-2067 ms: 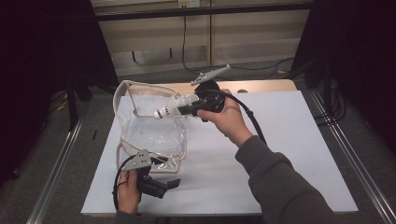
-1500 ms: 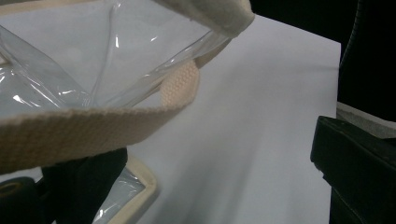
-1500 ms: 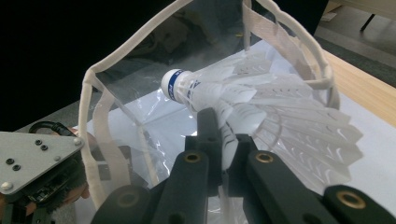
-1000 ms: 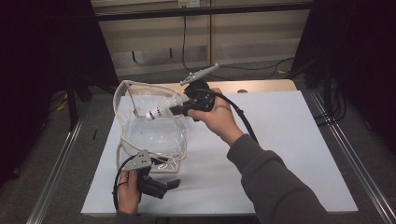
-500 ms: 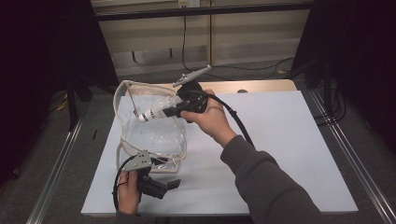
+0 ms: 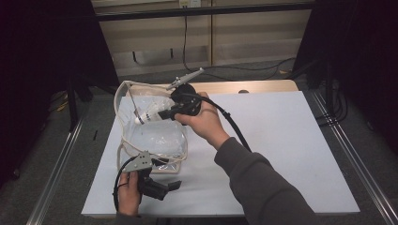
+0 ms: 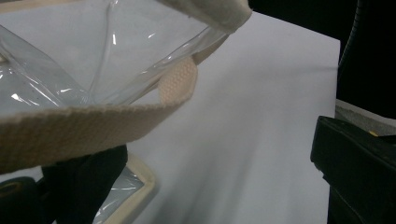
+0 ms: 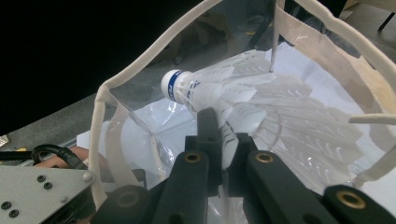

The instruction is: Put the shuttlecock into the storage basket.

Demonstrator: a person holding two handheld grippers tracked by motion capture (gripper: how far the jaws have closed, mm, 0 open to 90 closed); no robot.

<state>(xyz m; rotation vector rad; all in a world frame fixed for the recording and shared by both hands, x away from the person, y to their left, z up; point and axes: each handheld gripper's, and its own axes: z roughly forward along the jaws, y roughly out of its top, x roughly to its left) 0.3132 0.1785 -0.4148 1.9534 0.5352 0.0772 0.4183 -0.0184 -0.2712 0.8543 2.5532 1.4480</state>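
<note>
A clear plastic bag (image 6: 155, 140) with beige webbing trim lies on the left part of the white-covered table (image 6: 291, 140), its mouth held up and open. My right gripper (image 6: 163, 114) hovers over the bag and is shut on the feathers of a white shuttlecock (image 6: 146, 116). In the right gripper view the shuttlecock (image 8: 224, 93) points its blue-banded cork into the bag (image 8: 135, 135), inside the rim, with the right gripper (image 8: 219, 135) clamped on the feather skirt. My left gripper (image 6: 174, 185) rests at the bag's near edge. Its jaws stand wide apart in the left gripper view (image 7: 215, 149), and a beige strap (image 7: 93, 126) crosses above the left jaw.
The right gripper's black cable (image 6: 234, 126) trails over the middle of the table. The table's bare wooden edge (image 6: 263, 86) runs along the back. Metal rails (image 6: 61, 159) flank both sides on the floor, with dark curtains and cables behind.
My right gripper has carried the shuttlecock left and down, from above the bag's far right rim to inside its mouth. The left gripper has stayed put.
</note>
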